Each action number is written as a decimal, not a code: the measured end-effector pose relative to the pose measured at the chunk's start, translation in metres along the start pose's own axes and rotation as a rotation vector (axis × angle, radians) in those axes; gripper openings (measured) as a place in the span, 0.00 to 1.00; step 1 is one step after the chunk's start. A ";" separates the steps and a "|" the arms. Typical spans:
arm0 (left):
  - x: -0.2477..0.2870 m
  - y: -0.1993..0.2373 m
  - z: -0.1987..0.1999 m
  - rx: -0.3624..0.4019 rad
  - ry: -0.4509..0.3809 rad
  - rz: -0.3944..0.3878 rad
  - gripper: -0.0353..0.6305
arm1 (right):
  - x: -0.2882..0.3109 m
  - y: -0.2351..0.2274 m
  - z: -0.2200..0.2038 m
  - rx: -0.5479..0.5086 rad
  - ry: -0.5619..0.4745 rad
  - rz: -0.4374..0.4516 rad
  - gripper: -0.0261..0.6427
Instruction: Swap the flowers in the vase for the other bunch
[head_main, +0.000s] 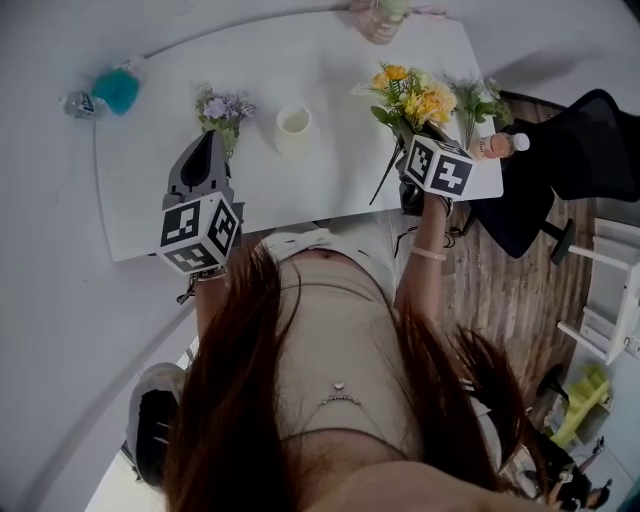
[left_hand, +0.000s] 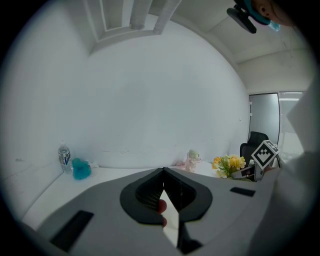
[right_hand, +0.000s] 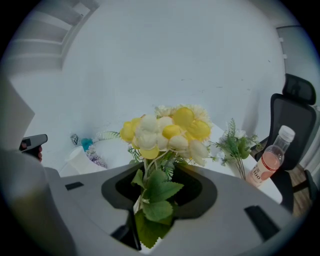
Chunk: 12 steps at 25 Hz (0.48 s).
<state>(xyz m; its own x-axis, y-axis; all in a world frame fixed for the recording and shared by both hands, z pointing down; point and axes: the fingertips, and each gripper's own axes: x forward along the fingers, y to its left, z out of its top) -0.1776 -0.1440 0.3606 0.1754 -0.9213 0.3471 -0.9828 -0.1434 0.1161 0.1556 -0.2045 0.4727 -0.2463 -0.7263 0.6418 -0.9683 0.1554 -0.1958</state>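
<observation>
My right gripper (head_main: 413, 133) is shut on the stems of a yellow and white flower bunch (head_main: 414, 96), which it holds up over the table's right part. In the right gripper view the stems and green leaves (right_hand: 152, 200) run between the jaws, with the blooms (right_hand: 167, 130) above. The white vase (head_main: 293, 128) stands mid-table with nothing showing in it. A purple bunch (head_main: 223, 107) lies left of the vase, just beyond my left gripper (head_main: 213, 140). That gripper (left_hand: 163, 171) is shut with nothing in it.
A green sprig (head_main: 472, 98) and a pink drink bottle (head_main: 497, 145) lie at the white table's (head_main: 150, 190) right end. At the far left are a teal object (head_main: 118, 90) and a water bottle (head_main: 75, 102). A black chair (head_main: 590, 140) stands right of the table.
</observation>
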 end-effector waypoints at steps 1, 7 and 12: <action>0.000 -0.001 0.000 0.000 0.002 -0.003 0.06 | -0.001 0.001 0.000 0.005 -0.003 0.002 0.30; 0.000 0.004 0.001 -0.003 -0.008 -0.029 0.06 | -0.010 0.011 0.011 0.028 -0.056 0.010 0.30; 0.002 0.010 -0.001 -0.003 -0.005 -0.040 0.06 | -0.014 0.015 0.022 0.035 -0.096 0.000 0.30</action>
<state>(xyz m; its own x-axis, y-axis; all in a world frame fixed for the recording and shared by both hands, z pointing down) -0.1870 -0.1470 0.3629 0.2146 -0.9166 0.3374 -0.9748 -0.1792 0.1331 0.1450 -0.2067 0.4448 -0.2394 -0.7872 0.5684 -0.9658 0.1329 -0.2227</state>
